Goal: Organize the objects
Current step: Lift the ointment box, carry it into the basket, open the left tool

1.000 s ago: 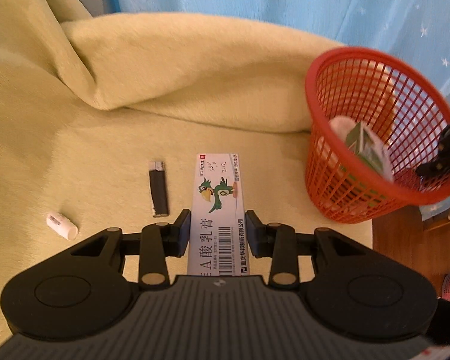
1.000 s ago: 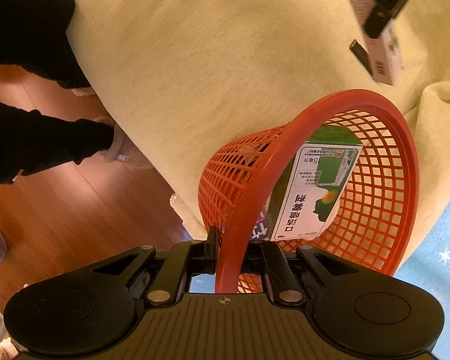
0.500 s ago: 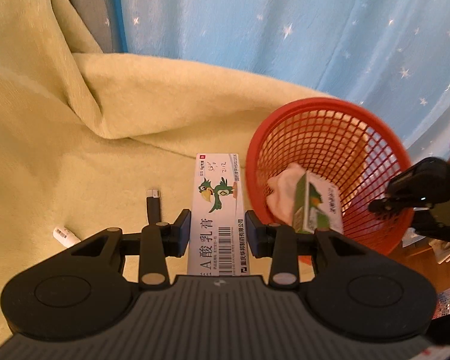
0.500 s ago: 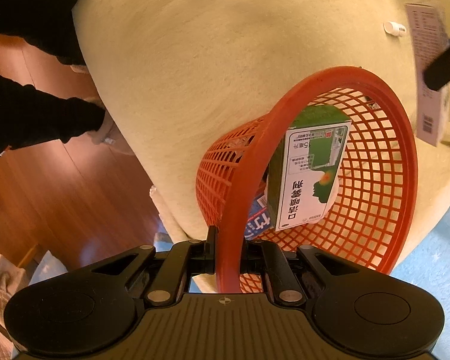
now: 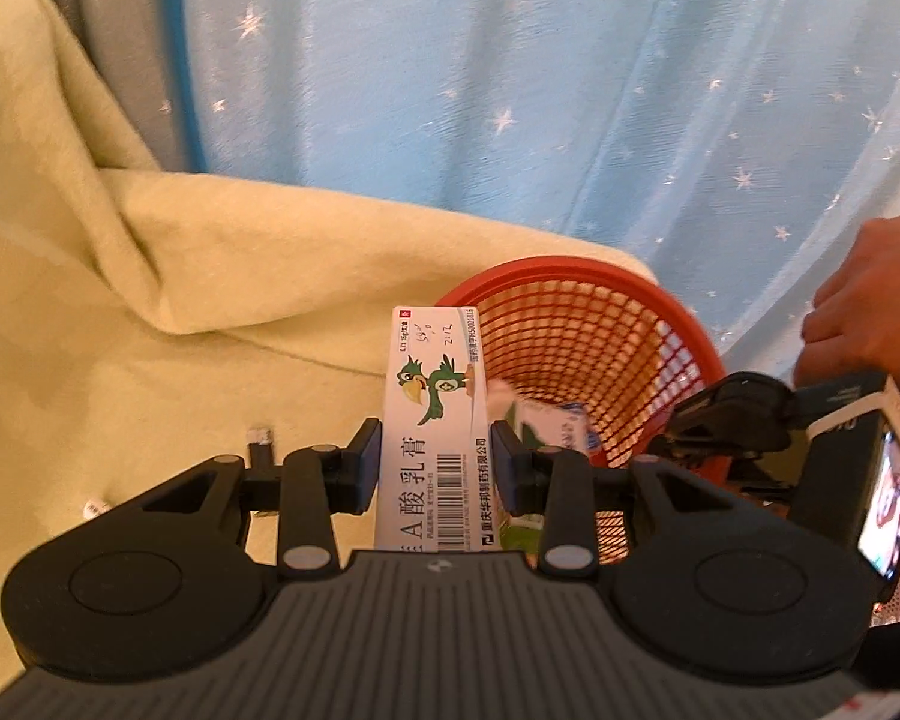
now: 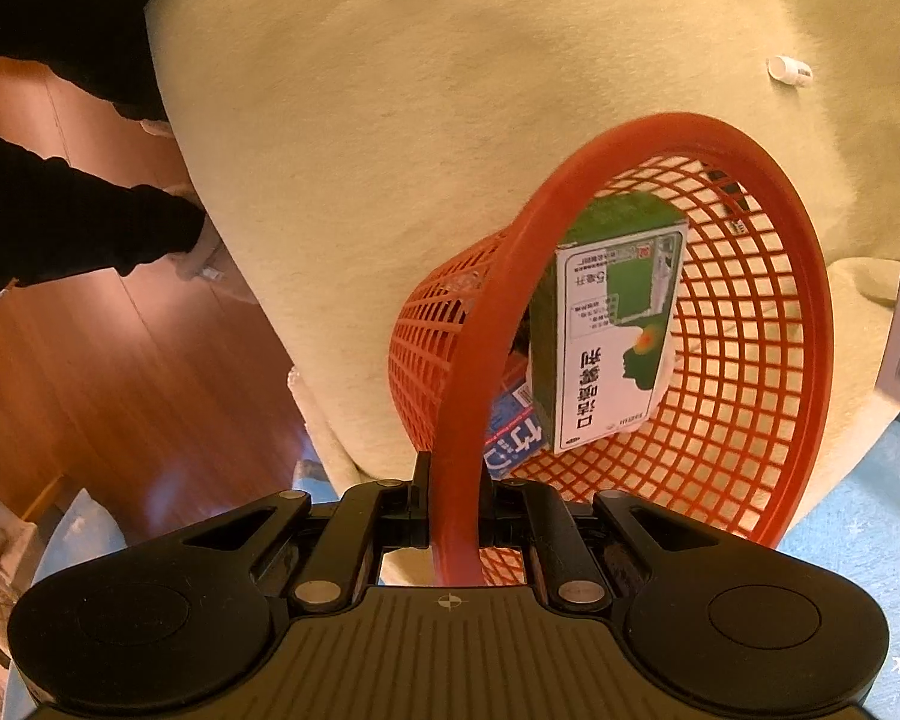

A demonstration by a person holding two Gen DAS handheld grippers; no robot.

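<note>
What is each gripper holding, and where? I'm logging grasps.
Left gripper: white ointment box, pinched across its long sides near the barcode end. Right gripper: red basket, clamped on its rim.

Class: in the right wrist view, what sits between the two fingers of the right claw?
The thick rim of the red plastic mesh basket runs between the right claw fingers, which are shut on it.

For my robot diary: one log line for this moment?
left gripper: shut on box | right gripper: shut on basket rim
</note>
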